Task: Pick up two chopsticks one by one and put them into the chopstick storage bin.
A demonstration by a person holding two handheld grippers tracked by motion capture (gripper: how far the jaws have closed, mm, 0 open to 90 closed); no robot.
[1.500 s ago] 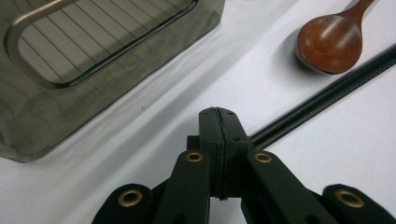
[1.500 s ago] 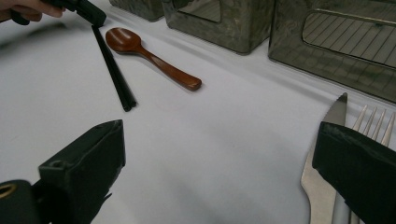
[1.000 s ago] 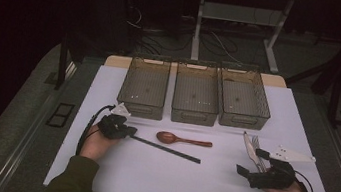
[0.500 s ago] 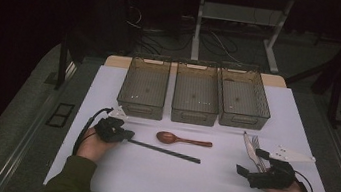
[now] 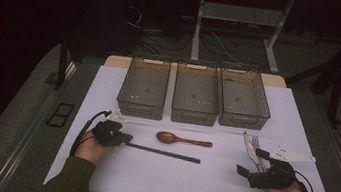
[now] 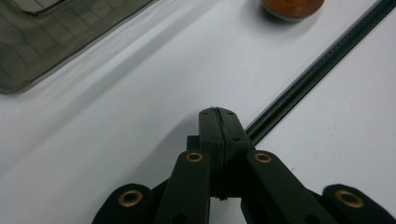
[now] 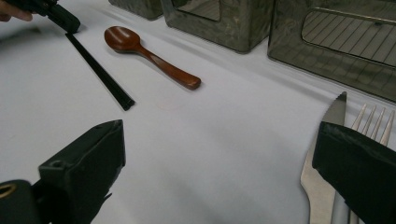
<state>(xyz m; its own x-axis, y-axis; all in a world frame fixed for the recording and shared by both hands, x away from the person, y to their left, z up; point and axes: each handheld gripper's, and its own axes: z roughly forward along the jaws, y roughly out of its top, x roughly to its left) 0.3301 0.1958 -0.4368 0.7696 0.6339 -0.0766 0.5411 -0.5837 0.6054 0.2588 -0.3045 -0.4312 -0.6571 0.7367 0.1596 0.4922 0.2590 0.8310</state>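
Observation:
My left gripper [image 5: 124, 140] rests low on the white table at the left end of a pair of black chopsticks [image 5: 165, 152]. Its jaws are pressed together [image 6: 218, 116], and the chopsticks [image 6: 317, 70] run out from just beside the tip; I cannot tell whether they are pinched. A brown wooden spoon [image 5: 182, 139] lies just beyond. My right gripper [image 5: 251, 163] stands open at the right, jaws wide apart [image 7: 219, 154]. A knife [image 7: 322, 154] and a fork [image 7: 373, 123] lie by its right jaw, untouched.
Three translucent grey bins [image 5: 143, 87] [image 5: 196, 93] [image 5: 244, 97] stand side by side at the back of the white table [image 5: 171, 182]. The nearest bin's corner [image 6: 46, 37] is ahead of my left gripper. Dark floor and stands surround the table.

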